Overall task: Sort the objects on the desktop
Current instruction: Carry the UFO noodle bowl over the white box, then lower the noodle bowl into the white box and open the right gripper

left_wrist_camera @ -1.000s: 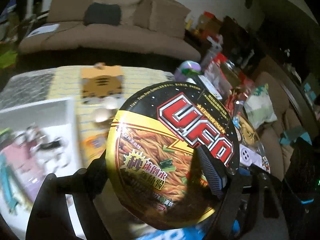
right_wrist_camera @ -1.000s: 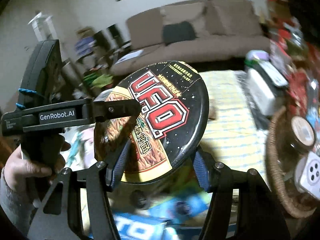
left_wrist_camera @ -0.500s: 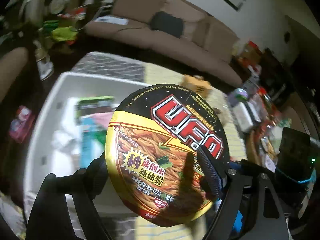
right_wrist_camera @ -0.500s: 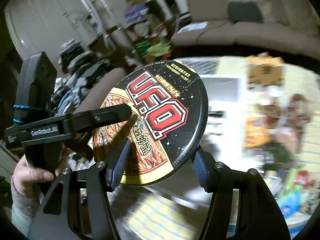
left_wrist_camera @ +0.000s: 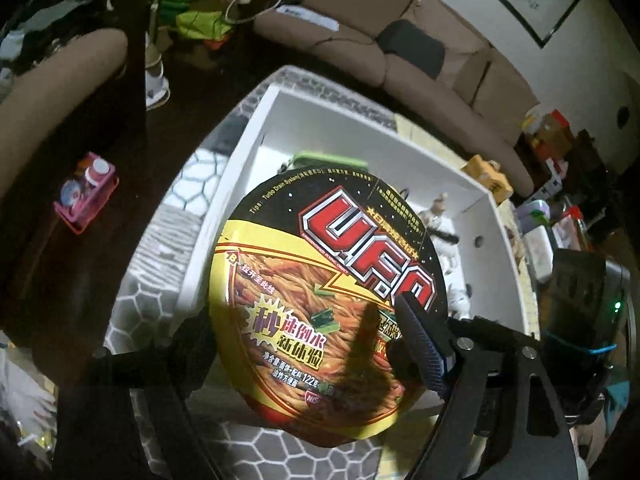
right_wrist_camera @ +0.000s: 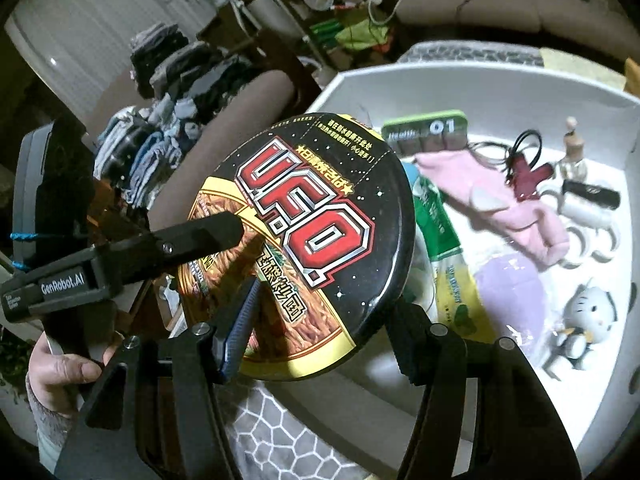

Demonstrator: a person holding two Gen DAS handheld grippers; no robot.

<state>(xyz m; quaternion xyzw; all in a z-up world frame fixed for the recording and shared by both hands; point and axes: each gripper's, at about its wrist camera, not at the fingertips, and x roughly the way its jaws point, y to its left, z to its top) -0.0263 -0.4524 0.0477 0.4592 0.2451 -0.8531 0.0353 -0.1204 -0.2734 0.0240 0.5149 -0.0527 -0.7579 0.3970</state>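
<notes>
A round U.F.O. instant noodle bowl [left_wrist_camera: 320,292] with a black, red and yellow lid is held in the air between both grippers. My left gripper [left_wrist_camera: 308,344] is shut on its edges. My right gripper [right_wrist_camera: 316,332] is also shut on the bowl [right_wrist_camera: 304,240]. The left gripper's finger [right_wrist_camera: 192,240] reaches across the lid from the left in the right wrist view. The bowl hangs over the near left corner of a white bin [left_wrist_camera: 360,128], which also shows in the right wrist view [right_wrist_camera: 480,80].
The bin holds a pink cloth [right_wrist_camera: 500,204], a green box [right_wrist_camera: 424,128], a green packet [right_wrist_camera: 448,256], a purple pouch [right_wrist_camera: 512,292], a cat figure [right_wrist_camera: 584,320] and a black remote [right_wrist_camera: 592,196]. A sofa [left_wrist_camera: 400,48] stands behind. Clutter [left_wrist_camera: 552,216] lies to the right. A pink tray [left_wrist_camera: 84,196] lies on the floor at left.
Both grippers carried the noodle bowl leftward from above the yellow mat and clutter to above the white bin. The grip on the bowl is unchanged.
</notes>
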